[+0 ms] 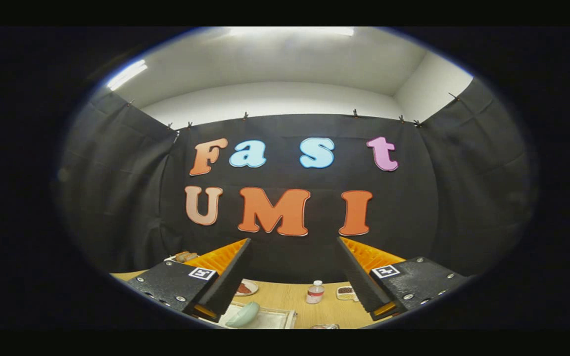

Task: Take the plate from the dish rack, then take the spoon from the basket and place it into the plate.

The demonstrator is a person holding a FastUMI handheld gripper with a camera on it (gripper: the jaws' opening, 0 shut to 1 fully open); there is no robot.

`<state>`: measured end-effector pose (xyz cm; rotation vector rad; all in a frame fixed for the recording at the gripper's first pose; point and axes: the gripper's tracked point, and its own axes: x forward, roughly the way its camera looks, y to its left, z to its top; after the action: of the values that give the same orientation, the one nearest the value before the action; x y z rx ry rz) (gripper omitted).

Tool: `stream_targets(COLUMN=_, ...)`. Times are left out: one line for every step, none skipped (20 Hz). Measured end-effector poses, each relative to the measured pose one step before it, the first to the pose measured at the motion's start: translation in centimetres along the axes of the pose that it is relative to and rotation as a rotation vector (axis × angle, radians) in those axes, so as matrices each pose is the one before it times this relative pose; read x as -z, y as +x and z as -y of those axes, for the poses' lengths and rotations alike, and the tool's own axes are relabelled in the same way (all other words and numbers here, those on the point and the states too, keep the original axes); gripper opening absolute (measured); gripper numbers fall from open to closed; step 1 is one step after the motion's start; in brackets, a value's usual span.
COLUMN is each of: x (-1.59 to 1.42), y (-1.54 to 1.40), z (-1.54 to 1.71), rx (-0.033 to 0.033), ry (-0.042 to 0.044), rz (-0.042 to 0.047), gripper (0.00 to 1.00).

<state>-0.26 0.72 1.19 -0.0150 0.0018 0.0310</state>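
Note:
My gripper [292, 249] is held high and level, its two fingers spread wide apart with nothing between them. Below and between the fingers lies the wooden table [290, 296]. A pale green plate [243, 315] rests tilted on a light-coloured rack or tray [277, 319] just under the left finger [228, 277]. I cannot make out a spoon or a basket.
A small plastic bottle [314, 291] with a white cap stands mid-table. A small plate of food [247, 288] sits behind the left finger, and a small tray of food [347, 293] sits beside the right finger. More food [186, 256] lies at the far left.

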Motion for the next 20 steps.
stream_targets(x=0.304, y=-0.035, z=-0.364, rx=-0.01033, ry=0.00992, rz=-0.01312, gripper=0.98)
stream_targets(x=-0.052, y=-0.032, z=-0.108, rx=-0.00368, ry=0.00631, rz=-0.00362, gripper=0.99)
stream_targets(x=-0.049, y=-0.014, z=0.102, rx=-0.00151, ry=0.00529, rz=-0.00369, gripper=0.98)
stream_targets(x=0.089, y=0.01, z=-0.206, rx=-0.00527, ry=0.00661, rz=-0.00894, gripper=0.98)
stream_targets(x=0.419, y=0.018, z=-0.398, rx=-0.00905, ry=0.00624, rz=-0.01563, gripper=0.99)
stream_targets(x=0.483, y=0.005, z=-0.25, rx=-0.00683, ry=0.00449, rz=-0.01873, gripper=0.98)
stream_targets(x=0.56, y=-0.025, z=-0.222, rx=-0.00794, ry=-0.00016, rz=-0.02317, gripper=0.99)
stream_targets(x=0.689, y=0.075, z=-0.243, rx=-0.0064, ry=0.00056, rz=-0.03001, gripper=0.99)
stream_targets(x=0.913, y=0.192, z=-0.393, rx=-0.00875, ry=0.00001, rz=-0.03407, gripper=0.99)
stream_targets(x=0.824, y=0.105, z=-0.413, rx=-0.00975, ry=0.00454, rz=-0.03473, gripper=0.99)
stream_targets(x=0.85, y=0.203, z=-0.498, rx=-0.01319, ry=0.00974, rz=-0.03654, gripper=0.99)
stream_targets(x=0.734, y=0.381, z=-0.529, rx=-0.01164, ry=0.00614, rz=-0.03096, gripper=0.99)
stream_targets(x=0.735, y=0.453, z=-0.352, rx=-0.00439, ry=-0.00105, rz=-0.03349, gripper=0.99)
stream_targets(x=0.755, y=0.436, z=-0.282, rx=-0.00519, ry=-0.00486, rz=-0.03597, gripper=0.99)
stream_targets(x=1.007, y=0.41, z=-0.512, rx=-0.00908, ry=-0.00749, rz=-0.039, gripper=0.99)
stream_targets(x=0.866, y=0.473, z=-0.42, rx=-0.01005, ry=-0.00746, rz=-0.03534, gripper=0.99)
stream_targets(x=0.694, y=0.543, z=-0.418, rx=-0.01046, ry=-0.00994, rz=-0.03968, gripper=0.99)
stream_targets(x=0.847, y=0.617, z=-0.252, rx=-0.00606, ry=-0.00614, rz=-0.03858, gripper=0.99)
stream_targets(x=1.021, y=0.624, z=0.017, rx=0.00187, ry=-0.00238, rz=-0.04124, gripper=0.99)
stream_targets(x=0.82, y=0.579, z=0.079, rx=0.00179, ry=0.00347, rz=-0.04878, gripper=0.99)
